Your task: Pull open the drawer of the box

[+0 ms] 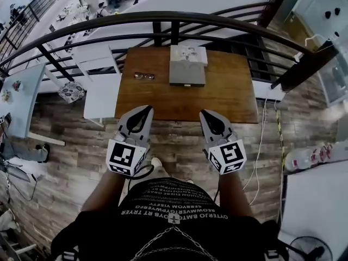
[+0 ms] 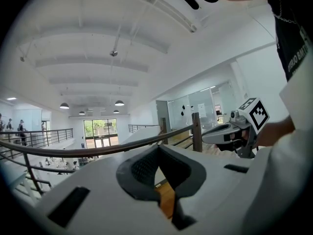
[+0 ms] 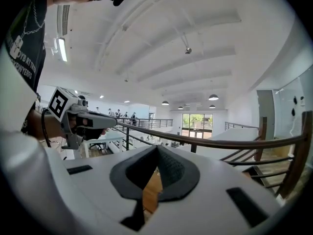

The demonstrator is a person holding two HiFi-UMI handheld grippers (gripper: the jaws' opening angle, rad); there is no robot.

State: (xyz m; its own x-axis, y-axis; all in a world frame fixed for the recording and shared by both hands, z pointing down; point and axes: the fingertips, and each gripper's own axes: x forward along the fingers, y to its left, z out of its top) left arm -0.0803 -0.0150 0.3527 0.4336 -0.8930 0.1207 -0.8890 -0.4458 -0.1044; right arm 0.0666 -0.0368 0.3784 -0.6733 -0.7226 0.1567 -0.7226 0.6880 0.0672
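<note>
A grey box [image 1: 187, 73] stands at the far middle of the wooden table [image 1: 234, 99], with a white printed packet [image 1: 188, 54] lying behind it. The box's drawer front faces me with a small knob [image 1: 187, 85] and looks closed. My left gripper [image 1: 148, 109] and right gripper [image 1: 202, 113] hover side by side at the table's near edge, well short of the box. Both are shut with nothing between their jaws. In the left gripper view the meeting jaws [image 2: 157, 147] point up at the ceiling, and in the right gripper view the jaws [image 3: 156, 147] do the same.
A pair of glasses [image 1: 144, 76] lies on the table to the left of the box. A dark curved railing [image 1: 174, 18] runs behind the table. White tables [image 1: 102, 94] stand to the left, and a cable [image 1: 261, 140] hangs at the right.
</note>
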